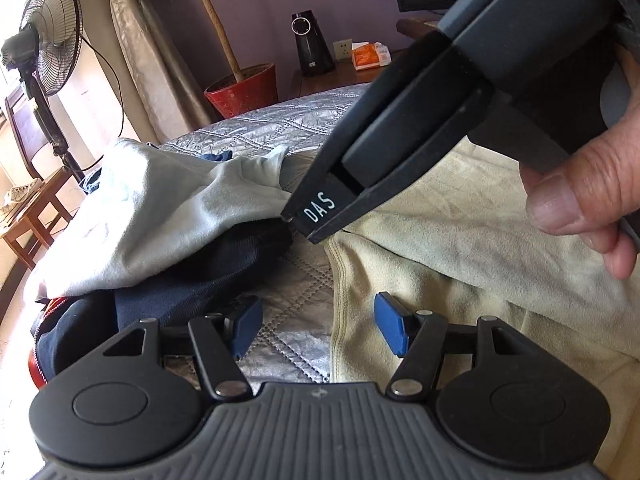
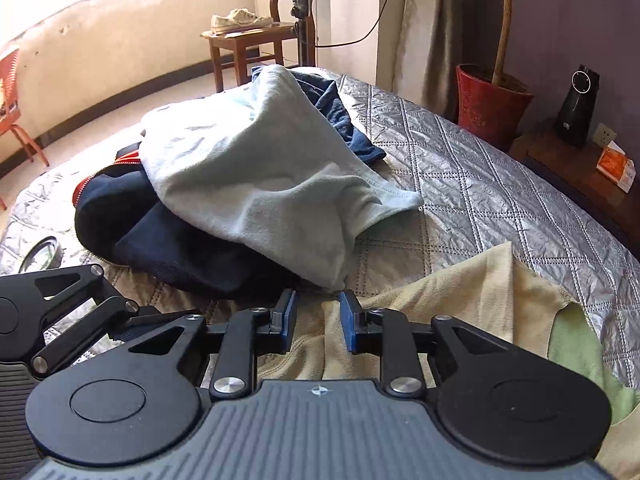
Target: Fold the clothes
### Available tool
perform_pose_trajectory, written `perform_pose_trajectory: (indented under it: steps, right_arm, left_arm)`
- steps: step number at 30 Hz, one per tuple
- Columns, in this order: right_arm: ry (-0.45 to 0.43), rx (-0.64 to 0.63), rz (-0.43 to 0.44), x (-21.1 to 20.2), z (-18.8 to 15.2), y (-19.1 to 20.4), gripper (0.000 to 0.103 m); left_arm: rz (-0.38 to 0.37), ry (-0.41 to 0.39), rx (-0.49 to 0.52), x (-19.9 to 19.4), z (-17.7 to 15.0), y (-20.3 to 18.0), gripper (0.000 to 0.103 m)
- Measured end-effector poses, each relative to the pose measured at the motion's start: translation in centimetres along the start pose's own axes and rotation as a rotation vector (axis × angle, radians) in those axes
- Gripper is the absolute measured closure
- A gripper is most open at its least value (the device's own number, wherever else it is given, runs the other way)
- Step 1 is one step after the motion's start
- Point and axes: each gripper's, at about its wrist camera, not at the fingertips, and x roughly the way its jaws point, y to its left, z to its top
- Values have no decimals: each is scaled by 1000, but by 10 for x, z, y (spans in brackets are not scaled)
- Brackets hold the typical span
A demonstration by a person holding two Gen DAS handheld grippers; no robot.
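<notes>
Both grippers, left gripper and right gripper, hover with jaws apart and empty over the pale-yellow fleece garment beside the light-blue cloth; next, probably pinching its edge.

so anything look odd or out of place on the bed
Yes: the pale blue garment lies crumpled over a heap of navy clothes, unfolded. Off the bed, white sneakers sit on a wooden chair.

The left gripper hangs with its jaws apart and nothing between them, above the silver quilt. A cream garment lies just right of it, a pale blue garment over dark clothes ahead left. The right gripper, held by a hand, reaches in ahead.
</notes>
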Motion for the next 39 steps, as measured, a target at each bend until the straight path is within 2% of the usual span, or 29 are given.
perform_pose_trajectory:
  steps: [2, 3, 4, 7, 10, 11, 13, 14, 16, 19, 21, 23, 27, 29, 31, 32, 35, 37, 39]
  right_arm:
    - [63, 49, -2, 10, -6, -7, 71]
    - [63, 44, 7, 12, -7, -8, 68]
    - [53, 29, 18, 13, -9, -8, 68]
    - [-21, 112, 48, -2, -12, -15, 69]
    - [-77, 188, -23, -24, -25, -21, 67]
    - [-71, 204, -46, -28, -31, -22, 65]
    - [42, 175, -94, -21, -46, -19, 64]
    - [33, 131, -111, -24, -52, -13, 63]
    - [10, 172, -118, -38, -57, -11, 62]
    - [-103, 348, -109, -80, -73, -18, 58]
    - [-120, 414, -147, -102, -92, -16, 40]
    - [-111, 435, -211, -127, -119, -8, 42]
    - [-111, 512, -250, -177, -176, 13, 42]
    - [-118, 546, -274, -200, -202, 26, 42]
    - [-156, 610, -317, -222, -228, 36, 35]
    - [-160, 637, -350, -230, -233, 40, 30]
    - [-189, 676, -387, -248, -238, 44, 31]
    - [-185, 764, -379, -256, -252, 39, 31]
    - [-179, 850, -376, -264, -267, 35, 31]
  left_arm:
    - [-2, 2, 0, 0, 0, 0, 45]
    - [-2, 2, 4, 0, 0, 0, 45]
    - [-2, 2, 7, -1, 0, -1, 45]
    - [7, 0, 26, 0, -1, -1, 44]
    - [29, 3, 42, -1, -3, 2, 43]
    - [38, 4, 46, -2, -4, 4, 43]
    - [59, 8, 51, -3, -6, 7, 42]
    - [69, 13, 50, -3, -8, 10, 42]
    - [84, 18, 49, -4, -12, 15, 42]
    - [135, 26, 68, -5, -20, 23, 41]
    - [159, 21, 66, -8, -27, 27, 40]
    - [174, 18, 50, -14, -34, 31, 42]
    - [161, -8, 9, -33, -45, 39, 45]
    - [127, -9, -21, -42, -48, 40, 45]
    - [86, -8, -53, -52, -51, 39, 45]
    - [66, -7, -69, -57, -52, 39, 45]
    - [25, 16, -103, -69, -59, 39, 45]
    - [8, 44, -118, -77, -65, 39, 45]
    - [23, 60, -106, -83, -71, 39, 45]
